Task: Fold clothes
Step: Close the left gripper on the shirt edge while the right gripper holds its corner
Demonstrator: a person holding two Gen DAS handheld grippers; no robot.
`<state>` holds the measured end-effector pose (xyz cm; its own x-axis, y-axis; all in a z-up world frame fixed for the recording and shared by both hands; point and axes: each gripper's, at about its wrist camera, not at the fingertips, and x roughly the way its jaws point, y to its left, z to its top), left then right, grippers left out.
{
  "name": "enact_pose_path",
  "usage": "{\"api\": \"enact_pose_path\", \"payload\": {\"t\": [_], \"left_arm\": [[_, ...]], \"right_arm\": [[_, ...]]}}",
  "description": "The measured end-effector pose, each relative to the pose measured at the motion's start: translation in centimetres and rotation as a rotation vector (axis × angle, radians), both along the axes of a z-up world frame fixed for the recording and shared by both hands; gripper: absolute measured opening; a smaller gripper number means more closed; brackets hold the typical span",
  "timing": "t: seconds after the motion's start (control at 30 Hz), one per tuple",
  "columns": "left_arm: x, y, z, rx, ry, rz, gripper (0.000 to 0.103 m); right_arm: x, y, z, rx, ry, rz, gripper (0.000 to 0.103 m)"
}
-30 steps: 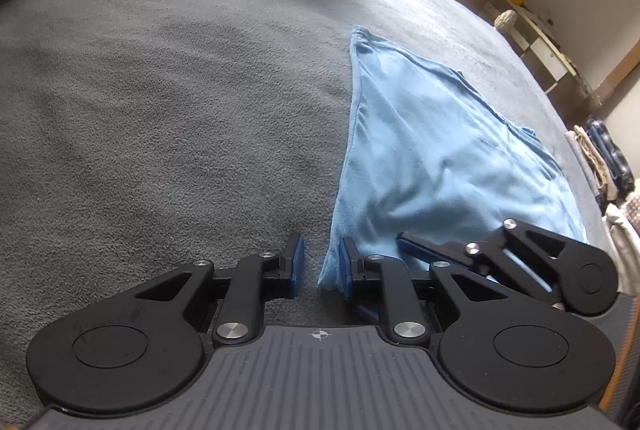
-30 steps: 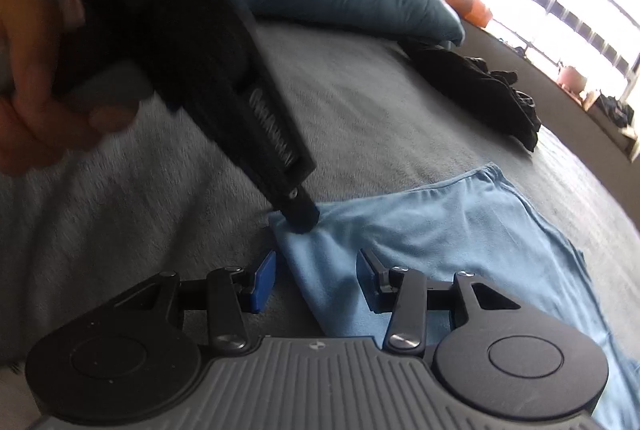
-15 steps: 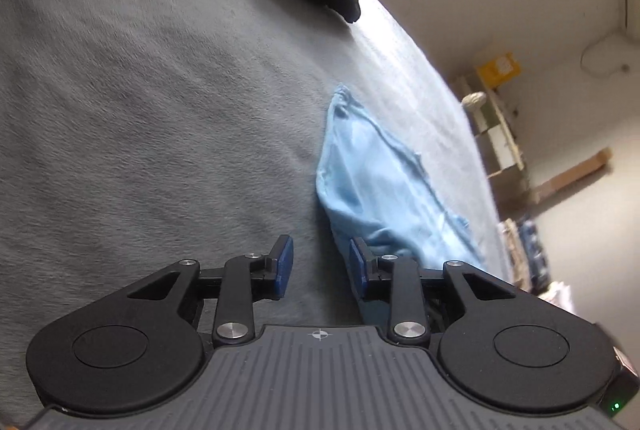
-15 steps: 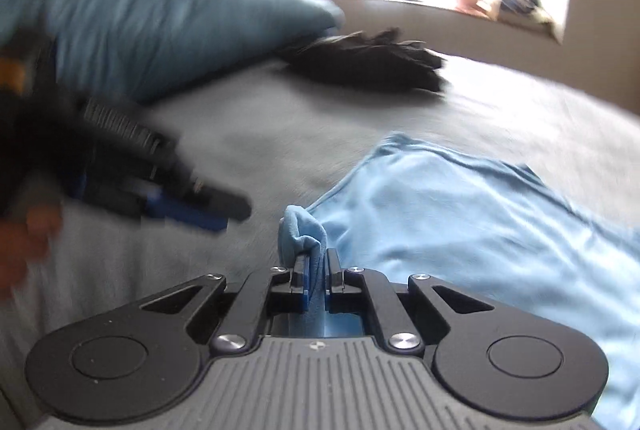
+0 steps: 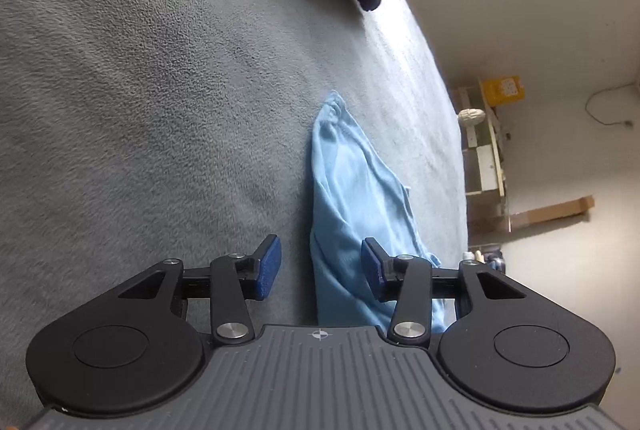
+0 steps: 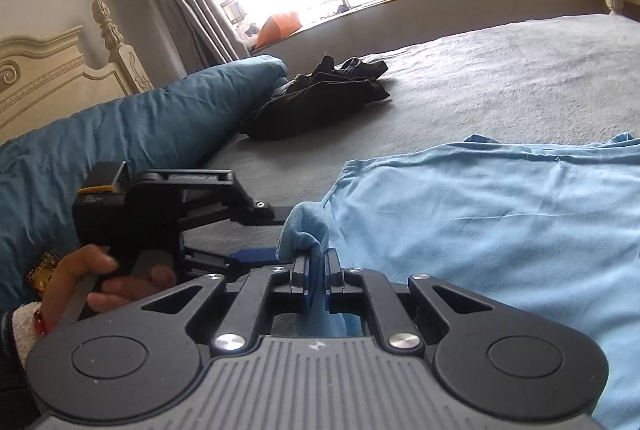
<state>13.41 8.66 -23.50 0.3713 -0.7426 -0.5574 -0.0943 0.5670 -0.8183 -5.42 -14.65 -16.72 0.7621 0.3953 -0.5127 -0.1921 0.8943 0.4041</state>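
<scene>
Grey bedding (image 6: 500, 78) carried the light blue shirt (image 6: 500, 230), spread flat. My right gripper (image 6: 316, 284) angled down, clamped on a bunched corner of it. My left gripper (image 5: 318, 266) had just been opening — the shirt's edge lay between its spread jaws, unpressed. My left hand (image 6: 92, 282) gripped its handle. Beyond lay a black garment (image 6: 320, 98) beside a teal pillow (image 6: 140, 126).
</scene>
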Motion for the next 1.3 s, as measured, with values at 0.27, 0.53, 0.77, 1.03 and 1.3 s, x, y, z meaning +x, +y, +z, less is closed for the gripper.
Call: {"api": "enact_pose_path", "payload": {"t": [0.27,0.53,0.77,1.03,1.3], "left_arm": [[4.2,-2.6,0.1,0.057,-0.021,-0.062,0.044],[7.1,-5.0,0.1,0.097,-0.043,-0.093,0.044],[7.8,-7.0,0.4,0.188,-0.068,-0.112,0.023],[7.7,-10.6,2.8,0.332,-0.122,-0.127,0.003],[6.8,-17.9,7.5,0.410,-0.249,-0.227,0.003]], "right_arm": [[-0.8,0.8,0.3,0.015,-0.013,0.056,0.006],[-1.2,0.9,0.4,0.033,-0.015,0.082,0.006],[-1.3,-0.1,0.3,0.059,-0.014,0.057,0.006],[-2.0,-3.0,0.4,0.103,-0.008,-0.053,0.006],[-3.8,-7.7,1.1,0.138,-0.025,-0.228,0.006]]}}
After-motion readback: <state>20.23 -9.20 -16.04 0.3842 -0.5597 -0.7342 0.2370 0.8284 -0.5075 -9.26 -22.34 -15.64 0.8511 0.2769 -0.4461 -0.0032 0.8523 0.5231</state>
